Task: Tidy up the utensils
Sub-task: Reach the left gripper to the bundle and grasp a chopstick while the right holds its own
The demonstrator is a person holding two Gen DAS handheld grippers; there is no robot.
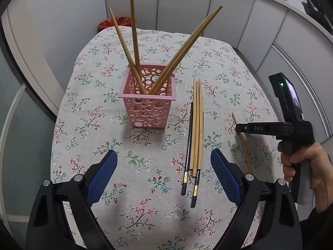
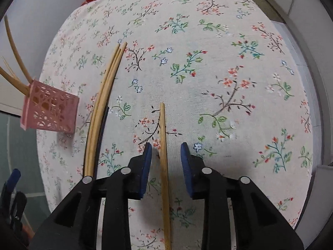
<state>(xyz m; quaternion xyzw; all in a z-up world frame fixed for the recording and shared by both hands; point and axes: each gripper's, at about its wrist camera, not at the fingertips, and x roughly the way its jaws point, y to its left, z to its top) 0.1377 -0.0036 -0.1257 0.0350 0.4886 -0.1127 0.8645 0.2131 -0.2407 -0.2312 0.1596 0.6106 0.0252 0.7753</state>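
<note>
Bamboo, pale and slender, the lone wooden chopstick [image 2: 163, 145] lies flat on the flowered cotton tablecloth [image 2: 208, 41], running between the blue pads of the right gripper [image 2: 164, 152]; the jaws stand narrowly apart on either side of it and neither pad seems to press it yet. At about nine o'clock from it lies the loose bundle of bamboo and black lacquered chopsticks [image 1: 195, 129], and beyond that, toward ten o'clock, stands the pink perforated plastic basket [image 1: 148, 102], where four bamboo chopsticks [image 1: 133, 41] already lean upright. The left gripper [image 1: 164, 166] hovers wide open over the near end of the bundle, holding nothing. Judging by this, the step in hand is picking up the stray stick. Next it calls for closing squarely on the shaft, lifting it clear, then tipping it upright over the basket mouth.
</note>
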